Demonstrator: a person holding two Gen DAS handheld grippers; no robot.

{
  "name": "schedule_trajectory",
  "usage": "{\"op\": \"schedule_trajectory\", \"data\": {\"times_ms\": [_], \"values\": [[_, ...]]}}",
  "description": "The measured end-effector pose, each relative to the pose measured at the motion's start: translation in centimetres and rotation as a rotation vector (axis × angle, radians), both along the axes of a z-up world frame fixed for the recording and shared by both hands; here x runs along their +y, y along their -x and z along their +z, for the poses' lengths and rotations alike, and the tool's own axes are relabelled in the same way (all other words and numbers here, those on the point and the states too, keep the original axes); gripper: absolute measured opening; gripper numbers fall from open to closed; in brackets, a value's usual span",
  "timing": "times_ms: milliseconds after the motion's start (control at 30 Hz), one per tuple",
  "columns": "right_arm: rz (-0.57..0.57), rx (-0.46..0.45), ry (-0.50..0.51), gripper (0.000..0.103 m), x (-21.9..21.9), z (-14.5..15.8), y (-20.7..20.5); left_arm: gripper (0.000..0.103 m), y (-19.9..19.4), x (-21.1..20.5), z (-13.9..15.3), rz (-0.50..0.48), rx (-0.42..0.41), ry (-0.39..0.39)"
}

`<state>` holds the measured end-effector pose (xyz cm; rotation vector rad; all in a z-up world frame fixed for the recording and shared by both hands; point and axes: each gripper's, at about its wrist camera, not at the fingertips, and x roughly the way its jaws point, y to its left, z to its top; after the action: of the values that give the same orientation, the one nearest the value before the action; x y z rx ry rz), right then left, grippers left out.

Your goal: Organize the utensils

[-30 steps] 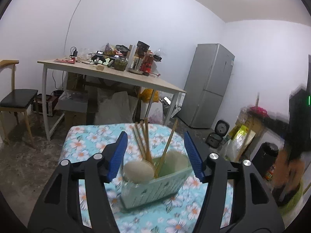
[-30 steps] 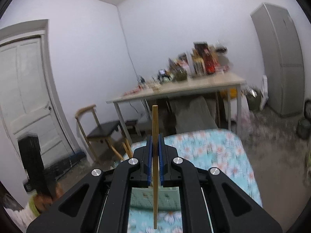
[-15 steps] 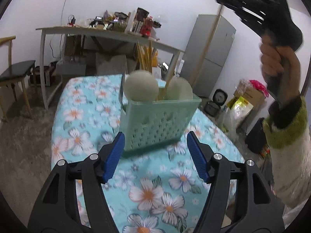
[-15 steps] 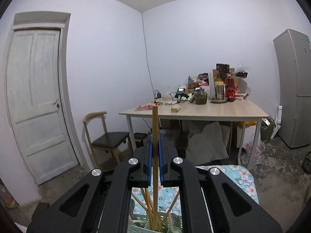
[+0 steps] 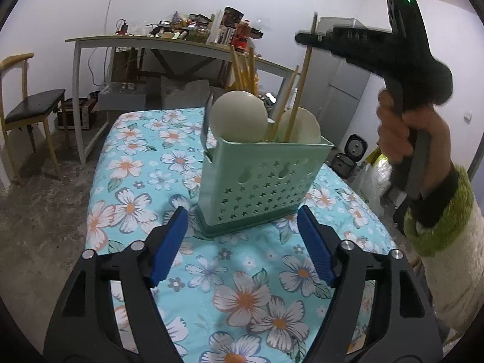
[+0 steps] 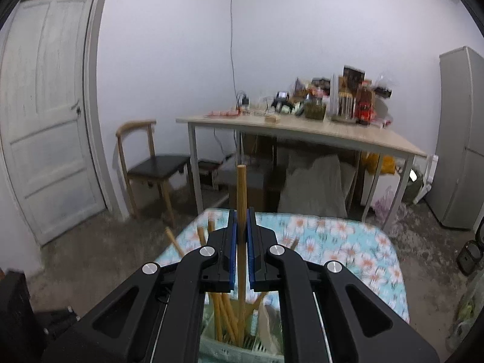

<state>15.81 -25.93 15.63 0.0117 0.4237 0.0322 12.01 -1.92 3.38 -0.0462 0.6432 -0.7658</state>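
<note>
A pale green perforated utensil basket (image 5: pixel 260 178) stands on the floral tablecloth (image 5: pixel 145 199). It holds several wooden chopsticks (image 5: pixel 242 69) and two pale round spoon bowls (image 5: pixel 239 116). My left gripper (image 5: pixel 242 245) is open and empty, just in front of the basket. My right gripper (image 6: pixel 241 236) is shut on a wooden chopstick (image 6: pixel 241 199), held upright above the basket (image 6: pixel 230 348), its lower end down among the other chopsticks (image 6: pixel 224 314). The right gripper also shows in the left wrist view (image 5: pixel 314 40), holding the chopstick (image 5: pixel 302 78).
A wooden table (image 6: pixel 302 133) cluttered with bottles and boxes stands behind. A chair (image 6: pixel 151 163) and a white door (image 6: pixel 45 115) are at the left, a grey fridge (image 6: pixel 462 139) at the right. The floor is bare concrete.
My right gripper has lowered the chopstick so its tip sits inside the basket. My left gripper has drawn back and lower, facing the basket's front.
</note>
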Motion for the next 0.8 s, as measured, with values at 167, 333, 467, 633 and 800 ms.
{"op": "schedule_trajectory", "data": {"times_ms": [167,333,467,633,800], "values": [[-0.016,0.066,-0.028,0.013,-0.5,-1.8,0.6,0.084,-0.1,-0.2,0.5,0.04,-0.017,-0.035],[-0.065,0.063,-0.09,0.04,-1.5,-1.9,3.3,0.09,-0.5,-0.5,0.9,0.1,0.001,-0.061],[-0.099,0.066,-0.139,0.048,-1.6,-2.5,6.4,0.091,-0.7,-1.0,0.7,0.13,0.042,-0.091],[-0.149,0.129,-0.151,0.053,-1.2,-5.0,10.0,0.093,-0.4,-1.4,0.3,0.18,0.068,-0.133],[-0.204,0.213,-0.156,0.058,-1.3,-7.9,12.8,0.095,0.8,-1.8,0.5,0.277,0.048,-0.193]]}}
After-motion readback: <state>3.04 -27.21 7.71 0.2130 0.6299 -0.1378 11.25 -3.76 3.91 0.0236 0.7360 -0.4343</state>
